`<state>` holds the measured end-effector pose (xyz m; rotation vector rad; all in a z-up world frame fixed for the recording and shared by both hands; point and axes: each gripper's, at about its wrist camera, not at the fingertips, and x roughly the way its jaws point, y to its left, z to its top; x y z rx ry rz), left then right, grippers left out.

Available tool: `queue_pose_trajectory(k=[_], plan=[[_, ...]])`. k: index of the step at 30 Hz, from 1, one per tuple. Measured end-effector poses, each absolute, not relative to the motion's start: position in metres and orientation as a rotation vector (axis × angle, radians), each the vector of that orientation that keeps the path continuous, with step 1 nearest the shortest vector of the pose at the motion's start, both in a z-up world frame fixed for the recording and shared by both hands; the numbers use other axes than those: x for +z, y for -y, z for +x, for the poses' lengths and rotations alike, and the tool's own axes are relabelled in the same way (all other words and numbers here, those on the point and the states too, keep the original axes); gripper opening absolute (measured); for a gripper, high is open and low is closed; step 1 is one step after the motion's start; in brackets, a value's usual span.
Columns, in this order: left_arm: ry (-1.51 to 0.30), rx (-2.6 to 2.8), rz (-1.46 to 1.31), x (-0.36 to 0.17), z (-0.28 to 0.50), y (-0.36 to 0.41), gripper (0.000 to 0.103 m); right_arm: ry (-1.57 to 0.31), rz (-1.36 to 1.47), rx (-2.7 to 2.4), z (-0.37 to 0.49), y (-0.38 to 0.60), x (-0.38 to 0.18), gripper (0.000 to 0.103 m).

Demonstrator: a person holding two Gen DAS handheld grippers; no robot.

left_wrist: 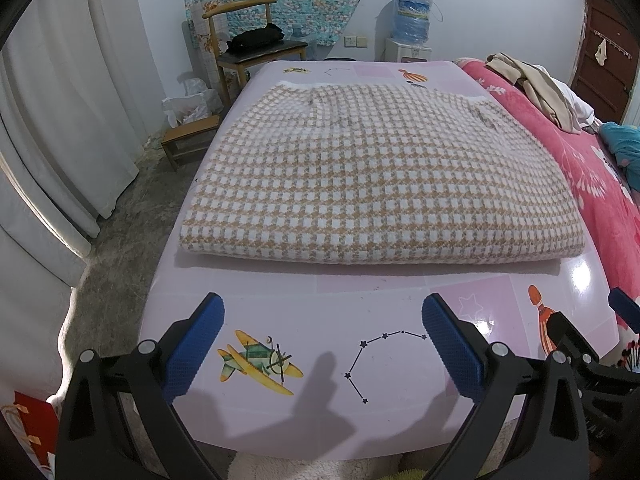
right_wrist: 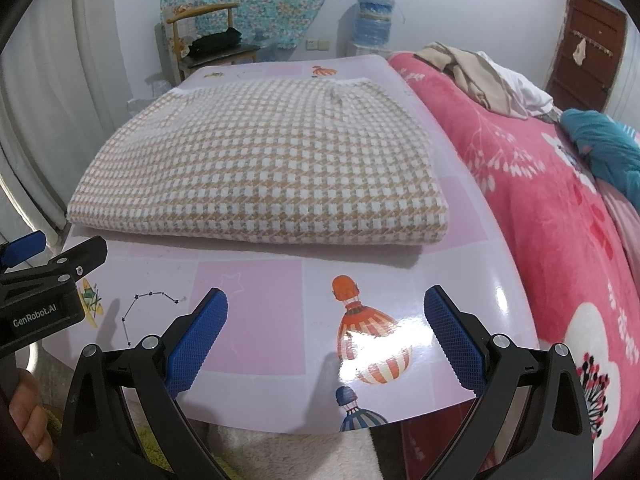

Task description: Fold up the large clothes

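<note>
The work surface was a glossy pink-and-lilac table [left_wrist: 360, 300] printed with a yellow aeroplane [left_wrist: 258, 362], a star constellation [left_wrist: 380, 354] and striped hot-air balloons [right_wrist: 370, 338]. A folded houndstooth garment [left_wrist: 360, 176] in tan and white lay flat on its middle and far part, its folded edge facing the cameras and the near strip bare. Against the table's right side stood a bed under a pink floral blanket [right_wrist: 540, 220], with beige clothing [right_wrist: 468, 72] and a teal item [right_wrist: 604, 152] heaped on it.
</note>
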<state>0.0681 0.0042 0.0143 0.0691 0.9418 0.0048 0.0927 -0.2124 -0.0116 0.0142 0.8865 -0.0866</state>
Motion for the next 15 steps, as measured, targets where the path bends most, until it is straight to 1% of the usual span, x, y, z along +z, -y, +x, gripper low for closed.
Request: queue_pose_trajectory(k=[15], plan=[[-0.949,0.011,0.056,0.0139,0.0684,-0.0030,0.097,-0.890,0.013,-0.084,0.0930,0.2135,-0.0127,0.095]])
